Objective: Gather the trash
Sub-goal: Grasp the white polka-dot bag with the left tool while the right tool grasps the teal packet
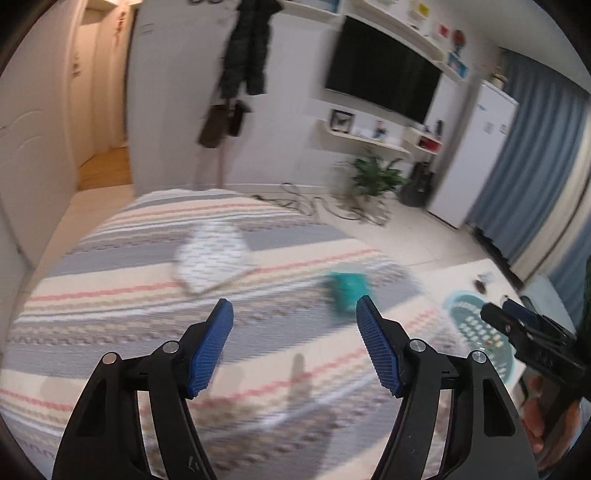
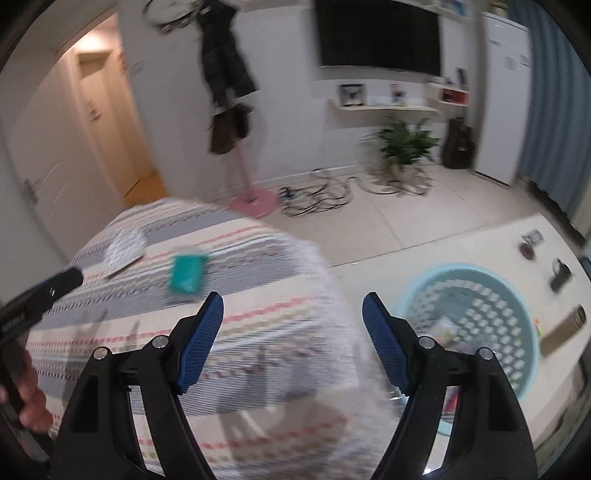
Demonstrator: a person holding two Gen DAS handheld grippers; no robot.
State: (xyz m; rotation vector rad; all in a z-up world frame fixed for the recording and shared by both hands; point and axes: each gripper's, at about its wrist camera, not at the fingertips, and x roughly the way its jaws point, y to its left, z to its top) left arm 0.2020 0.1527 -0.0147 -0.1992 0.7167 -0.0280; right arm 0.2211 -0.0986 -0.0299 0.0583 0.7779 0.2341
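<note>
Overhead, both grippers hang above a bed (image 1: 110, 302) covered in a striped blanket of grey, cream and pink bands. Both views are blurred. The left gripper (image 1: 294, 317) has its jaws spread wide with nothing between them, and its blue pads (image 1: 210, 350) frame the blanket below. The right gripper (image 2: 293, 314) likewise has its jaws released and empty, poised over the bed's edge where the blanket drops away. On the blanket lies a teal packet (image 1: 349, 291), just ahead of the left gripper's right-hand pad; in the right wrist view the same packet (image 2: 186, 275) sits ahead and to the left of that gripper. Farther up the bed lies a white patterned pouch (image 1: 214, 258), apart from the packet. Beside the bed, on a pale table (image 2: 480, 243), stands a light blue perforated basket (image 2: 517, 295) with some small bits inside that are too blurred to name. A few small dark objects (image 2: 561, 275) lie on the table past the basket. Each wrist view catches the other gripper at its margin, held in a hand (image 2: 27, 384). Beyond the bed are a tiled floor (image 2: 406, 221), a tangle of cables (image 2: 317, 195), a potted plant (image 2: 404, 142), a wall-mounted television (image 2: 378, 35) and blue curtains (image 1: 535, 166).
</note>
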